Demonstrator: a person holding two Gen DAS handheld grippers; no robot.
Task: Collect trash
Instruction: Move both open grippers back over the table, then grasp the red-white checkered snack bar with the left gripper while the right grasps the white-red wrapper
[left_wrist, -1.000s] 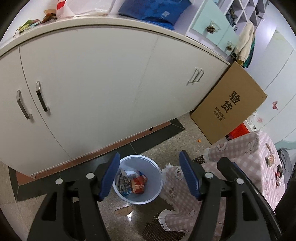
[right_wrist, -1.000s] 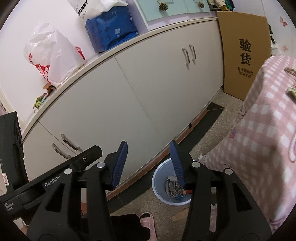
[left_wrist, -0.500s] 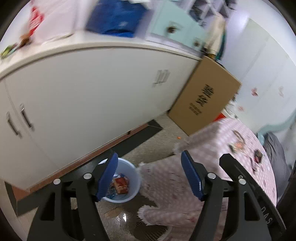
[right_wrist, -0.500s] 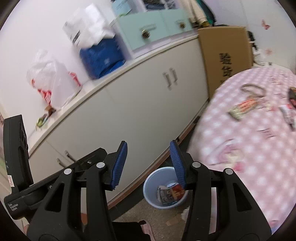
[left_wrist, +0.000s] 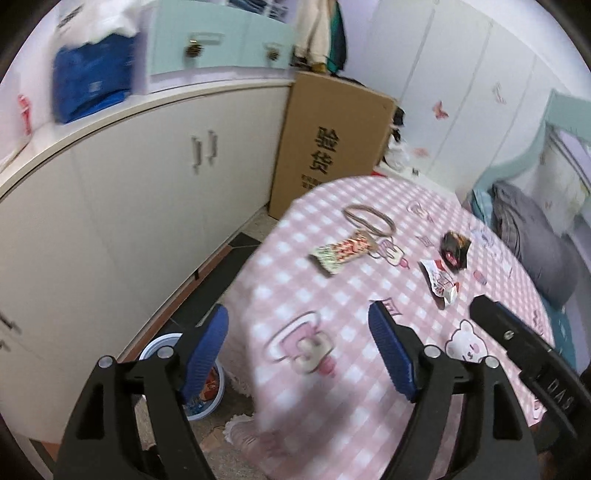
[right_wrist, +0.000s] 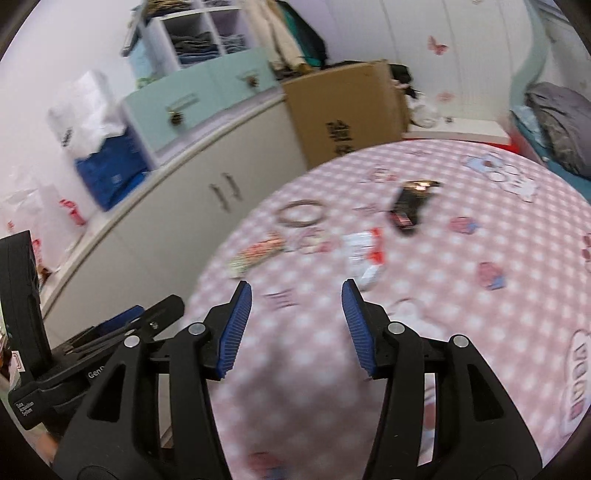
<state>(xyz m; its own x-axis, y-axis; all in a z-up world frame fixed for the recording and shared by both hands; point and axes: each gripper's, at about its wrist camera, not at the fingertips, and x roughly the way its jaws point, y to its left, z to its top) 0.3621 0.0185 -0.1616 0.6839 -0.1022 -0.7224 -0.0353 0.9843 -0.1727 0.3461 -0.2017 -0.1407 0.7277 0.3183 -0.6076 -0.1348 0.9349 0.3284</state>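
On the pink checked tablecloth (left_wrist: 332, 288) lie a red-and-green patterned wrapper (left_wrist: 341, 251), a white-and-red wrapper (left_wrist: 441, 282) and a black wrapper (left_wrist: 455, 247). They also show in the right wrist view: the patterned wrapper (right_wrist: 256, 253), the white-and-red wrapper (right_wrist: 364, 254), the black wrapper (right_wrist: 408, 206). A blue trash bin (left_wrist: 205, 384) with wrappers inside stands on the floor left of the table. My left gripper (left_wrist: 299, 350) is open and empty above the table's near edge. My right gripper (right_wrist: 297, 321) is open and empty above the table, short of the white-and-red wrapper.
A loop of cord (left_wrist: 369, 219) lies on the table behind the patterned wrapper. White cabinets (left_wrist: 147, 192) run along the left, with a cardboard box (left_wrist: 332, 147) leaning at their end. A bed with grey bedding (left_wrist: 532, 240) is at the right.
Both grippers have swung up and right, from looking down at the bin by the cabinets to looking over the table and its wrappers. Both stay open and empty.
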